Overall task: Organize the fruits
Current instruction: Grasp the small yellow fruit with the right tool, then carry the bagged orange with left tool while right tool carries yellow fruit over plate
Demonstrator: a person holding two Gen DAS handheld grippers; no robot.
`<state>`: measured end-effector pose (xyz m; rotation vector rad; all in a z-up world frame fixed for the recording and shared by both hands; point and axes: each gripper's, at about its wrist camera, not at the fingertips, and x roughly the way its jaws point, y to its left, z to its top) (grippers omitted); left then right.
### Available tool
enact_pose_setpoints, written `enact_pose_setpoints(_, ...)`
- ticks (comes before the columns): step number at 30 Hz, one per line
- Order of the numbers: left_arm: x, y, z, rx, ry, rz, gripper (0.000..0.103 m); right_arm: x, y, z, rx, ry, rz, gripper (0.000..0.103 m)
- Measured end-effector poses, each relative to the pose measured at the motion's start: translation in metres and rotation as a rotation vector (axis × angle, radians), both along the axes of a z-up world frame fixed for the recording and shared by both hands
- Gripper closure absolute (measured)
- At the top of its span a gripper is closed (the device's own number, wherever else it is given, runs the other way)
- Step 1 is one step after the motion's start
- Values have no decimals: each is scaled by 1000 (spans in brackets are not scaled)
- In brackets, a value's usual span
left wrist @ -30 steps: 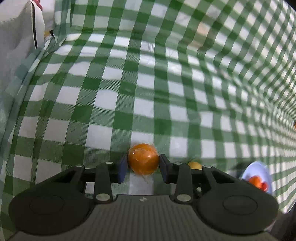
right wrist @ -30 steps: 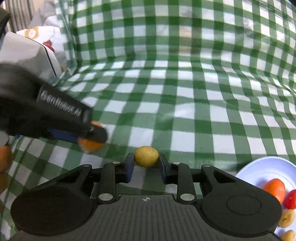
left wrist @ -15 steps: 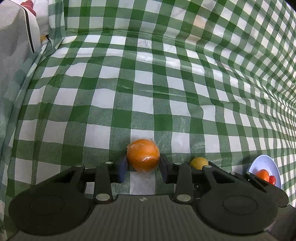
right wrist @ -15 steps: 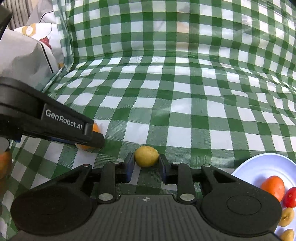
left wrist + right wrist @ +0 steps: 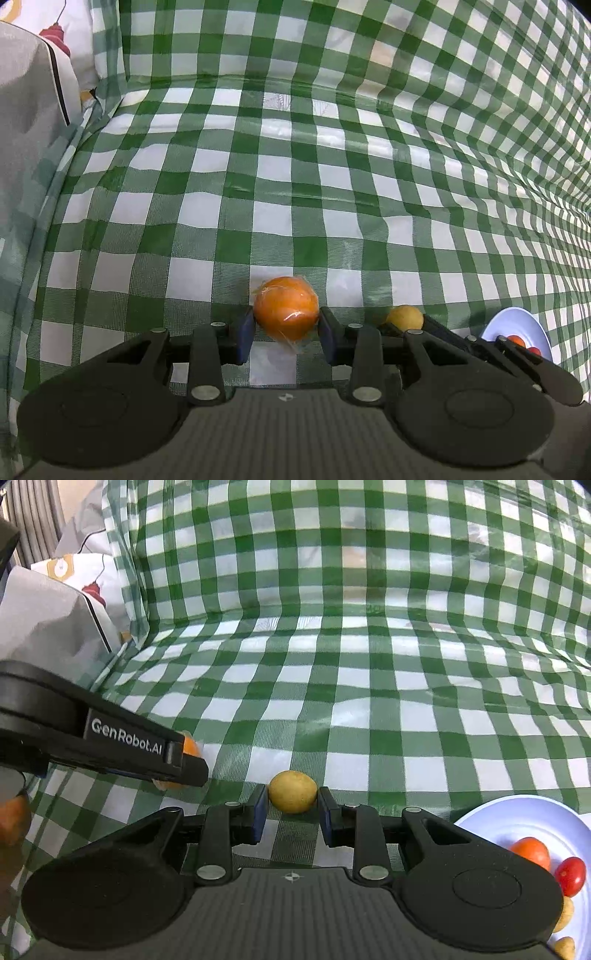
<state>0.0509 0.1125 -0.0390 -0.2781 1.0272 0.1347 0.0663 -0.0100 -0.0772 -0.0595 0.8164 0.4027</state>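
Fruits first: a round orange fruit wrapped in clear plastic film [image 5: 286,308] sits clamped between the jaws of the left gripper [image 5: 286,334], blue pads pressed to either side of it, right at the near middle of the left wrist view. Over in the right wrist view, the right gripper [image 5: 291,812] has its jaws closed narrow on a small round yellow fruit [image 5: 292,791], a pad tight against each flank. Both pieces hang just above the green-and-white checked plastic tablecloth [image 5: 295,184], which runs away to the far side and climbs up like a backdrop.

Look at how near the two tools are! From the right wrist camera the left gripper's black arm, lettered GenRobot.AI, cuts in from the left, with only a sliver of the orange fruit peeking past its tip. From the left wrist camera the yellow fruit shows just right of the orange one, beside the black finger of the right gripper.

Down at the near right lies a round white plate [image 5: 524,812], holding an orange-red tomato [image 5: 530,852], a smaller red cherry tomato [image 5: 570,876] and more small yellow fruits [image 5: 565,915] at its edge. Far left, a grey bag with a dark stripe [image 5: 48,624] stands beside the cloth.
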Motion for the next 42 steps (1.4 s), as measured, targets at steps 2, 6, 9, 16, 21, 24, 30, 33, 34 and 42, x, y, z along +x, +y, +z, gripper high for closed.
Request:
enact_pose_setpoints(2, -2, -3, 3, 3, -5, -5, 63, -2, -5, 5, 3, -7, -6, 73)
enact_pose_setpoints(6, -5, -10, 8, 11, -14, -17, 63, -5, -13, 15, 7, -20, -18, 73)
enact_pose_setpoints(9, -8, -16, 13, 16, -24, -31, 63, -8, -21, 24, 4, -34, -25, 73)
enact_pose_setpoints(16, -10, -24, 15, 27, -40, -63, 63, -16, -44, 45, -10, -68, -42, 73)
enact_pose_setpoints(21, -10, -30, 16, 28, -47, -78, 63, -20, -62, 54, -22, -83, -58, 73)
enact_pose_setpoints(24, -9, -33, 16, 28, -50, -85, 63, -22, -69, 58, -30, -90, -66, 73)
enact_pose_setpoints(30, -8, -41, 16, 25, -55, -103, 63, -25, -83, 64, -45, -104, -84, 73)
enact_pose_setpoints(33, -8, -46, 17, 24, -59, -118, 63, -26, -91, 66, -53, -109, -94, 73)
enact_pose_setpoints(34, -8, -48, 17, 23, -62, -123, 63, -27, -93, 66, -55, -111, -99, 73)
enact_pose_setpoints(42, -9, -61, 15, 23, -67, -152, 63, -30, -114, 64, -74, -110, -134, 73)
